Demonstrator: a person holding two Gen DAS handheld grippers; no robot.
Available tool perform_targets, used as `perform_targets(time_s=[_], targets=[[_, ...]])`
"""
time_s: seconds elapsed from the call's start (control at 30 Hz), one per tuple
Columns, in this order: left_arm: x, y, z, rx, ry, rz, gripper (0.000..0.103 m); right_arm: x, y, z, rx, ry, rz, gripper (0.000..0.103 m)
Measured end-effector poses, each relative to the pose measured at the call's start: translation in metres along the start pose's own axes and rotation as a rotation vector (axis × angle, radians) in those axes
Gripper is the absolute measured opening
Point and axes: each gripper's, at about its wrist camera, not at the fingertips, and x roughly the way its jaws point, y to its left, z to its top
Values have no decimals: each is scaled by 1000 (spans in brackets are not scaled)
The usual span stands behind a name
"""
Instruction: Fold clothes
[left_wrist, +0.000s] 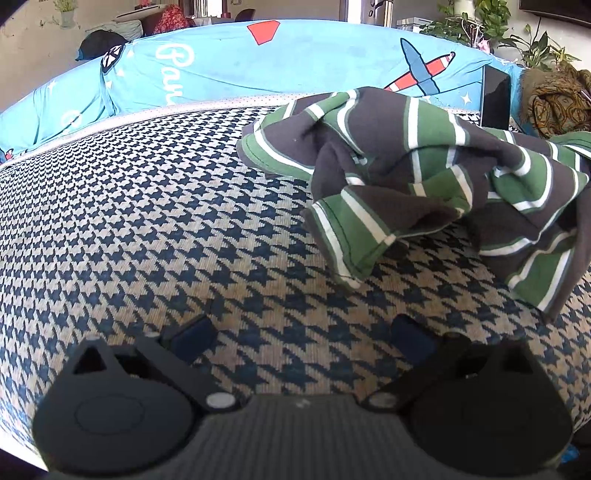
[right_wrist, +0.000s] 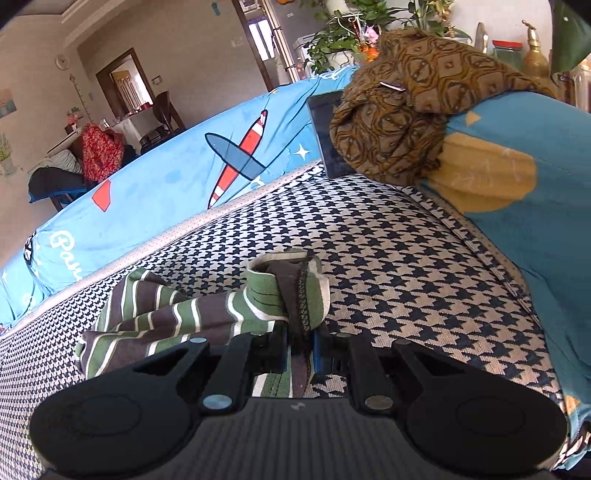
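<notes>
A green, dark grey and white striped garment (left_wrist: 424, 162) lies crumpled on the houndstooth sofa seat (left_wrist: 147, 221), at the upper right of the left wrist view. My left gripper (left_wrist: 301, 334) is open over bare seat, nothing between its fingers, the garment ahead and to its right. In the right wrist view my right gripper (right_wrist: 299, 349) is shut on a bunched edge of the striped garment (right_wrist: 288, 295), which is lifted off the seat. The rest of the cloth trails down to the left.
A blue cartoon-print cover (left_wrist: 258, 66) drapes the sofa back. A brown patterned cloth (right_wrist: 406, 110) and a dark tablet-like object (right_wrist: 328, 133) sit at the seat's far right corner. A blue and yellow cushion (right_wrist: 517, 177) lies on the right. Plants (left_wrist: 491, 22) stand behind the sofa.
</notes>
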Motion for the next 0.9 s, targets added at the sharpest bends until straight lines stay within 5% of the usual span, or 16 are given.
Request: perform_targets(time_s=[0.13,0.3,0.43,0.57,0.73,0.9], targets=[[8,2,-3,8,-1,-3,103,-6,-7,-2,28,-8,-21,19],[-13,86,-42,57,-2,-41,103,-12,-9,0,32,-47,-42,26],[-9,92,-45,61,2,-47,103,-18,-3,2,5,-101,-49,28],[-10,97,-32,62,17,-61,103,-17,11,2,-52,-98,62,36],[-9,97,-16,43,49,-75,103,-2,40,-11,-148,26,222,37],[-8,111,6,-38,50,-51,103,7,63,-23,-228,103,293,37]])
